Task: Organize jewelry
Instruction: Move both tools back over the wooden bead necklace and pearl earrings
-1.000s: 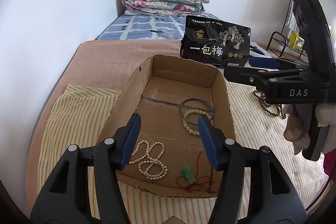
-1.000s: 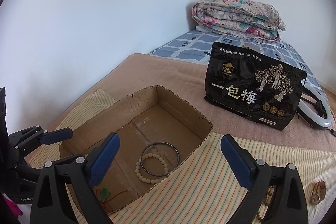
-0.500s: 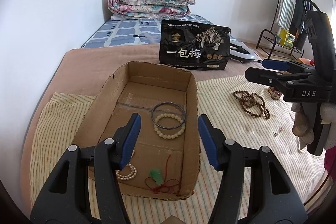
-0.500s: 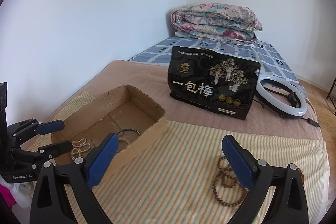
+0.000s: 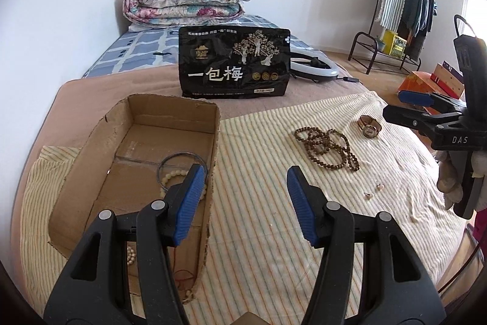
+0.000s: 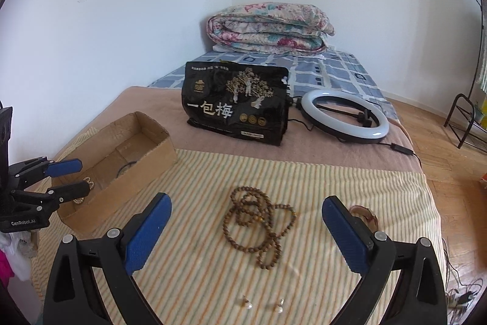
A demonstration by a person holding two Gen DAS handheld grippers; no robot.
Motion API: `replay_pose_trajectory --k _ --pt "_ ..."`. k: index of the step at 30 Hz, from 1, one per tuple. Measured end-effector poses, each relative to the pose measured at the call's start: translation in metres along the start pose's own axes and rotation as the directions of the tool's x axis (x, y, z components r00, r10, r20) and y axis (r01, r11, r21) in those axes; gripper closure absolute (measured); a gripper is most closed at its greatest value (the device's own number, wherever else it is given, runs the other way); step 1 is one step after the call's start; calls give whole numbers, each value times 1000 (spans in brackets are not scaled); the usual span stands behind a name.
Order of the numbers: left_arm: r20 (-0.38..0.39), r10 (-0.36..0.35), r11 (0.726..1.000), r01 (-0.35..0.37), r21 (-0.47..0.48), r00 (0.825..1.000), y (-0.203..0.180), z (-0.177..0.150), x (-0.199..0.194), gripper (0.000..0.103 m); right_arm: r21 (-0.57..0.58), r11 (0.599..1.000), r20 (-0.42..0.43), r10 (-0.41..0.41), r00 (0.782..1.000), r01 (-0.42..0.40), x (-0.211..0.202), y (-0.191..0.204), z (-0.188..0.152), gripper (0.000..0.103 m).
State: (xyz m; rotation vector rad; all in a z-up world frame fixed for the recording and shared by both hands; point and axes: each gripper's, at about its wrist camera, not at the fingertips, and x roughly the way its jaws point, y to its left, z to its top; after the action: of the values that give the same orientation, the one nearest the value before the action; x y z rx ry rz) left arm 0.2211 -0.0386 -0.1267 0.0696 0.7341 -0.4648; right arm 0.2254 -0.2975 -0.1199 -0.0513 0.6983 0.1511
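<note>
A cardboard box (image 5: 170,108) (image 6: 152,154) sits on the striped cloth and holds a dark ring bangle (image 5: 179,157), a pale bead bracelet (image 5: 170,175), a pearl strand and a red cord. A brown bead necklace (image 5: 328,146) (image 6: 255,221), a watch (image 5: 369,127) (image 6: 363,213) and two small earrings (image 5: 374,191) (image 6: 264,305) lie on the cloth to the right of the box. My left gripper (image 5: 243,191) (image 6: 65,177) is open and empty over the box's right wall. My right gripper (image 6: 246,221) (image 5: 404,105) is open and empty, above the necklace.
A black snack bag (image 5: 234,69) (image 6: 237,102) stands behind the box. A ring light (image 6: 344,116) lies right of it. A folded floral quilt (image 6: 268,28) lies at the far end of the bed. A clothes rack (image 5: 398,20) stands on the floor at right.
Both grippers have swung to the right, away from the box and toward the loose necklace, watch and earrings. Both stay open and empty.
</note>
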Motion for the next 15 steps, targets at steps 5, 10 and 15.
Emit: replay_pose_trajectory --k 5,10,15 --pt "-9 -29 999 29 21 1000 -20 3 10 45 29 999 -37 -24 999 25 -9 -23 -27 2" --pt "-26 -51 998 51 36 998 -36 6 23 45 43 999 -81 -28 996 32 -15 -34 -60 3" --pt "-47 -77 996 78 36 996 -49 7 38 45 50 997 -115 -48 992 54 -17 -43 -86 5"
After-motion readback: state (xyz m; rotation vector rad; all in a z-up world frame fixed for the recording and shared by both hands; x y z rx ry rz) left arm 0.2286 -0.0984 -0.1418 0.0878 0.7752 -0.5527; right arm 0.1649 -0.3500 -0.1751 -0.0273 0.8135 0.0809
